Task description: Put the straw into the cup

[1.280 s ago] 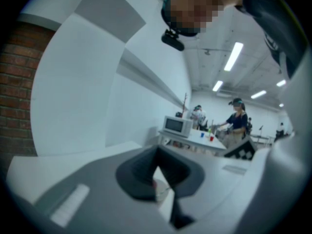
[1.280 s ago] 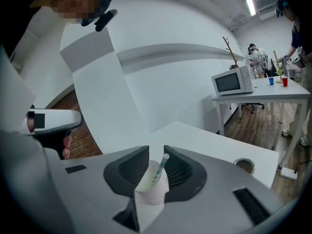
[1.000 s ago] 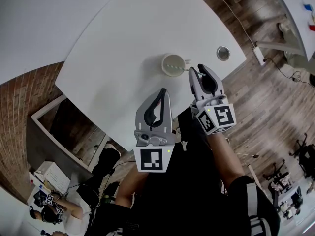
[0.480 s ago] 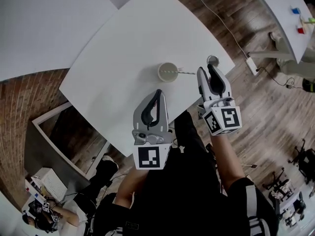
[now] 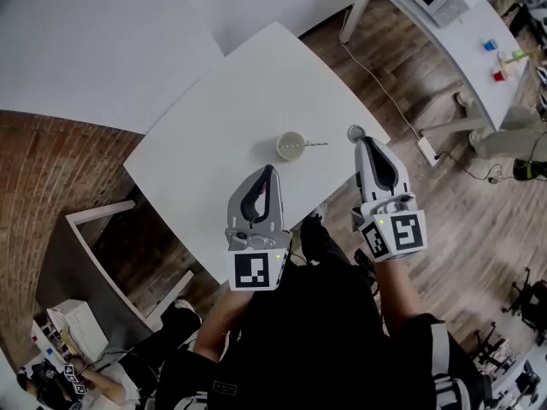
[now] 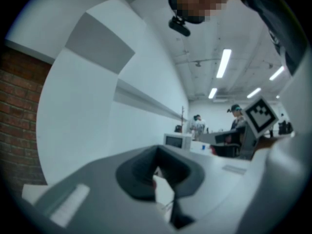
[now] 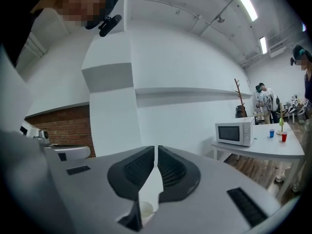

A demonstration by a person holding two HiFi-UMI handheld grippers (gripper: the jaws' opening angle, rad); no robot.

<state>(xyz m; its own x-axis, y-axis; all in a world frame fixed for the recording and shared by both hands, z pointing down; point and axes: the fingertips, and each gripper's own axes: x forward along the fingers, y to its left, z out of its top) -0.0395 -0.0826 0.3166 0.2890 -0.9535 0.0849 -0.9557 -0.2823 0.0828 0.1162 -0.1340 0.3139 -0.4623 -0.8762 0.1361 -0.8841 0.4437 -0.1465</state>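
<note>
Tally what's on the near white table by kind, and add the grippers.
cup: 1
straw, standing in the cup: 1
round metal insert in the tabletop: 1
grippers: 2 (left gripper; right gripper, jaws have just been closing, nothing between them)
Total: 5

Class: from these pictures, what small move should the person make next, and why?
Probably just lower both grippers to rest. The straw already sits in the cup, leaning over its rim. The right gripper, whose jaws have just been closing, and the left gripper hold nothing.
</note>
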